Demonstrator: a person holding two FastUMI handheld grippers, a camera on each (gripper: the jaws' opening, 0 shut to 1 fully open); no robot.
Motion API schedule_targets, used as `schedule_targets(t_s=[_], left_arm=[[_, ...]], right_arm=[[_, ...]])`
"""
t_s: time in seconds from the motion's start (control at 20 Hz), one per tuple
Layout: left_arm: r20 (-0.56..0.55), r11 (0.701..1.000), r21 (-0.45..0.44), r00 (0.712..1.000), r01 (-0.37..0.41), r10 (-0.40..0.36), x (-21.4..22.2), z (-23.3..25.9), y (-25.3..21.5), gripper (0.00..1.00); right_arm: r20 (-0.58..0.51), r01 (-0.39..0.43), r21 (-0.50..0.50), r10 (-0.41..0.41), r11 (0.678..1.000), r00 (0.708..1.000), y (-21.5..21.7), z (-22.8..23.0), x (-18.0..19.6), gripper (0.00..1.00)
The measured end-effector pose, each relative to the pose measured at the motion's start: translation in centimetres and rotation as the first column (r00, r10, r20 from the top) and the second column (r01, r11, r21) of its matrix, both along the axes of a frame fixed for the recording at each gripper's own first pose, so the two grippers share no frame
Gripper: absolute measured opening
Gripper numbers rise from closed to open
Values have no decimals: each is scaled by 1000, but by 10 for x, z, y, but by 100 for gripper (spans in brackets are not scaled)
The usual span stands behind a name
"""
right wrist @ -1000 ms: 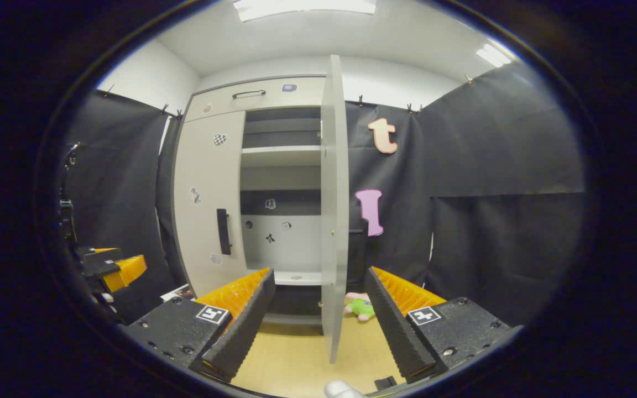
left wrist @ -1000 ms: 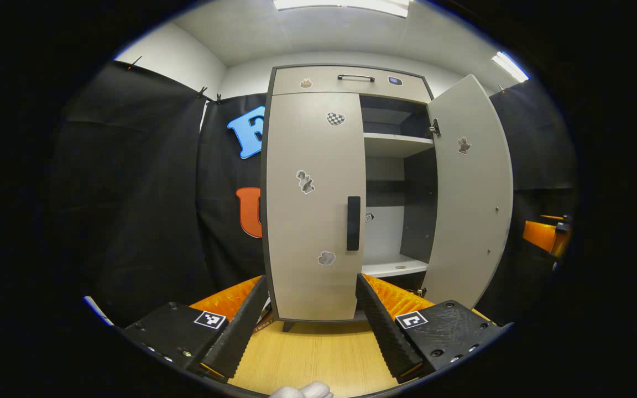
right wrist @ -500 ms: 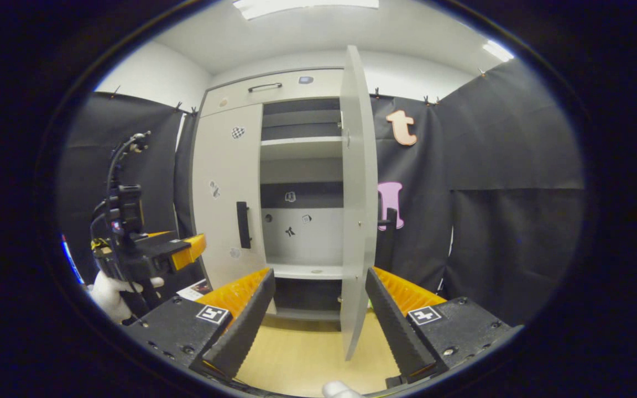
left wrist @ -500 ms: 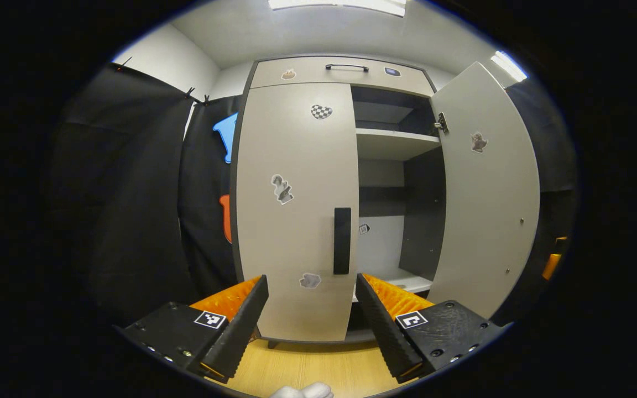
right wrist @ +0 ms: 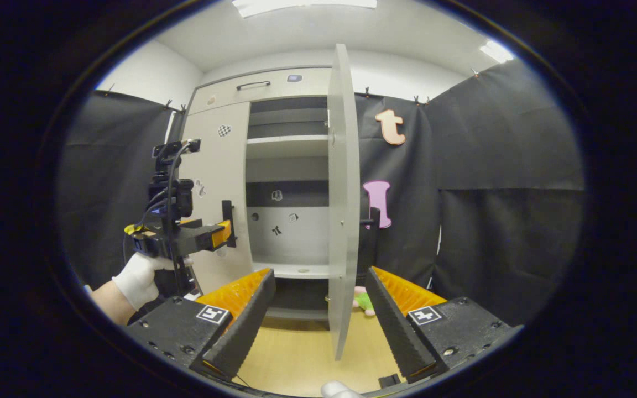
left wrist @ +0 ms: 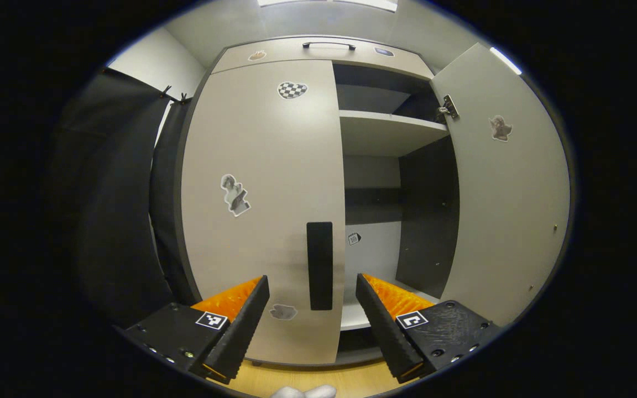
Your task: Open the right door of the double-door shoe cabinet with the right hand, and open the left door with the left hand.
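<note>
The shoe cabinet's left door [left wrist: 263,166] is closed, and its black vertical handle [left wrist: 319,265] stands just ahead of my left gripper [left wrist: 312,281]. That gripper is open, with the handle lined up in the gap between its fingers and apart from them. The right door [left wrist: 506,182] stands swung open. In the right gripper view the right door [right wrist: 343,193] shows edge-on straight ahead, its handle [right wrist: 371,221] on the far side. My right gripper [right wrist: 318,273] is open and holds nothing, short of the door. The left gripper [right wrist: 222,232] reaches close to the left door's handle [right wrist: 228,213].
Inside the cabinet are pale shelves [left wrist: 390,130] and a dark back. A drawer with a handle [left wrist: 328,44] runs along the top. A green and pink plush toy [right wrist: 361,301] lies on the wooden floor [right wrist: 296,354] behind the open door. A gloved hand [right wrist: 136,276] holds the left gripper.
My left gripper has moved forward, close up to the left door's handle. The right gripper has shifted only slightly; the right door stays open.
</note>
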State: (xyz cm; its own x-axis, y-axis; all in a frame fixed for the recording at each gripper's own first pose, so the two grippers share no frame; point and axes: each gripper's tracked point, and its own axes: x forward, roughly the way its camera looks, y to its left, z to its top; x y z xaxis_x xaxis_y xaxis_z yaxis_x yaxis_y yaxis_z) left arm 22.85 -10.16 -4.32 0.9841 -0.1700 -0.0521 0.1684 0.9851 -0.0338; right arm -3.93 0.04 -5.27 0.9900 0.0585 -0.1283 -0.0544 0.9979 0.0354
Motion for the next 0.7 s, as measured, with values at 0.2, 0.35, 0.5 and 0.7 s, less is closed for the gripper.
schedule_targets(t_s=[0.2, 0.35, 0.5, 0.7], left_arm=[[-6, 1000, 10, 1000, -1, 1, 27, -6, -8, 95], [-22, 1000, 1, 1000, -4, 4, 40, -13, -9, 95], [-31, 1000, 2, 999, -10, 10, 49, -16, -9, 79], [-57, 1000, 6, 998, 4, -4, 59, -25, -13, 67]], right_arm=[[-12, 32, -8, -32, 999, 999, -8, -3, 6, 100], [-20, 40, -16, -40, 999, 999, -9, -5, 12, 100], [-24, 37, -27, -38, 999, 999, -10, -6, 18, 100], [-23, 30, -28, -30, 999, 999, -10, -6, 22, 100]])
